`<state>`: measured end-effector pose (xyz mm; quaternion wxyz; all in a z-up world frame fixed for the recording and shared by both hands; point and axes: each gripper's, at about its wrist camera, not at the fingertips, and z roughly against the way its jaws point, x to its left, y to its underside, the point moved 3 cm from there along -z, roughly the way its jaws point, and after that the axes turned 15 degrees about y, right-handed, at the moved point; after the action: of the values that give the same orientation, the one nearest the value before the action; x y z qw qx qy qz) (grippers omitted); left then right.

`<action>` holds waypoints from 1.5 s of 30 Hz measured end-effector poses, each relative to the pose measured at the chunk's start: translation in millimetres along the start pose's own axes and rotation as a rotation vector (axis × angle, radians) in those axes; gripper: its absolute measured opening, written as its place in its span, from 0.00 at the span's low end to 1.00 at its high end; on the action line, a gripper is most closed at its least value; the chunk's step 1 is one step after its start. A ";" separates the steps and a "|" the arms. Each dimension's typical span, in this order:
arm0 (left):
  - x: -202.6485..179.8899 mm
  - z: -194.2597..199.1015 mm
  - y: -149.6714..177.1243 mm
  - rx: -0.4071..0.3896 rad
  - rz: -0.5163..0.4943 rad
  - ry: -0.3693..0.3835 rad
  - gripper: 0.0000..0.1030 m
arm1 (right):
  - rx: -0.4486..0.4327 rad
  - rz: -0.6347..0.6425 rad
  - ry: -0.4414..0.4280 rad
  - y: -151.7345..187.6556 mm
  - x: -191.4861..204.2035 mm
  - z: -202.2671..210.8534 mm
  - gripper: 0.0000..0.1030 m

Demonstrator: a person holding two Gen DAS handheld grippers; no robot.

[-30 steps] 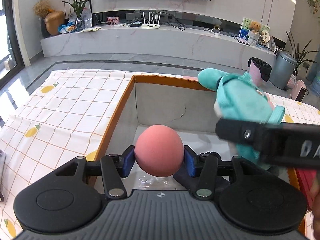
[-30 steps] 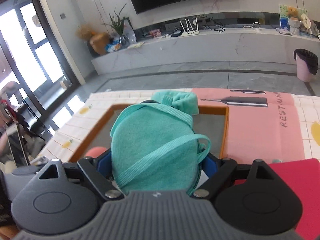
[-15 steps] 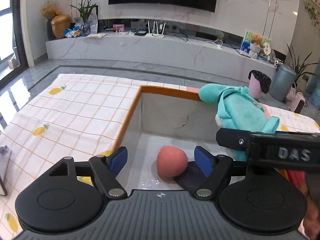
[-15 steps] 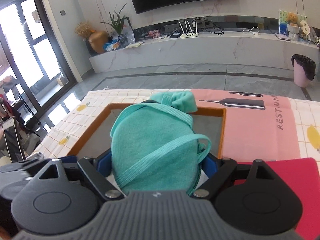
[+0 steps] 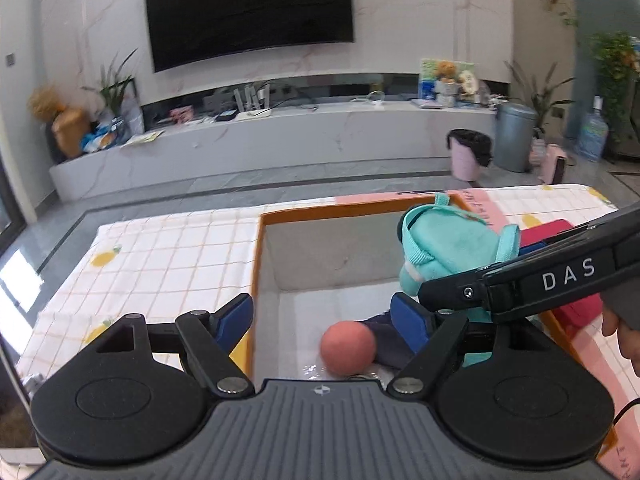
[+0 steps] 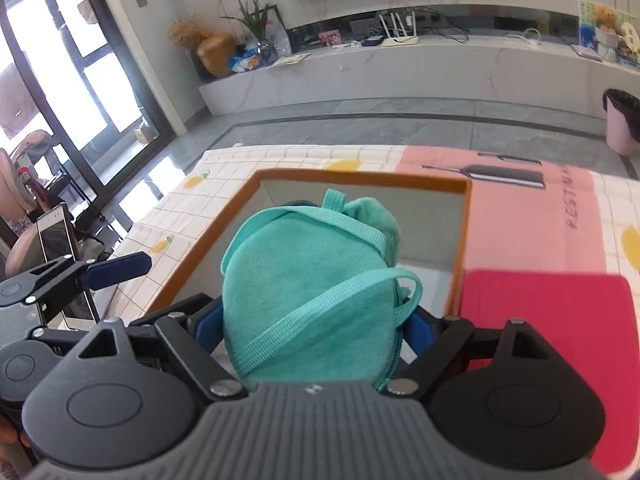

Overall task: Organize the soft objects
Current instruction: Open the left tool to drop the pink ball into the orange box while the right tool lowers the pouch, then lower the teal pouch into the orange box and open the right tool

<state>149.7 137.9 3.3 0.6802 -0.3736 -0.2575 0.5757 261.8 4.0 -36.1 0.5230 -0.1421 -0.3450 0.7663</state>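
Observation:
A pink ball (image 5: 348,347) lies on the floor of the orange-rimmed box (image 5: 256,264), beside a dark navy soft item (image 5: 386,340). My left gripper (image 5: 322,312) hovers over the box's near end, open, its blue pads well apart from the ball below. My right gripper (image 6: 312,320) is shut on a teal plush backpack (image 6: 308,304), with a blue pad pressing on each side. In the left wrist view the backpack (image 5: 448,252) hangs above the box's right side. The backpack hides most of the box floor in the right wrist view.
A checked lemon-print cloth (image 5: 172,252) covers the table left of the box. A flat red item (image 6: 544,332) lies just right of the box on the pink mat (image 6: 520,216). A phone (image 6: 60,240) stands at the table's left edge. A hand (image 5: 624,340) grips the right tool.
My left gripper opened and let go of the pink ball, which dropped to the box floor; the gripper then drew up and back. The right gripper kept its hold on the teal backpack.

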 end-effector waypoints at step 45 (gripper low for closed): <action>77.8 -9.3 13.3 0.067 0.366 -0.078 0.89 | 0.066 0.265 0.322 -18.3 45.5 -61.8 0.97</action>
<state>165.1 212.6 -19.1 0.5658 -0.3688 -0.1922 0.7120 291.7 72.4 -61.7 0.4703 -0.2895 -0.2100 0.8068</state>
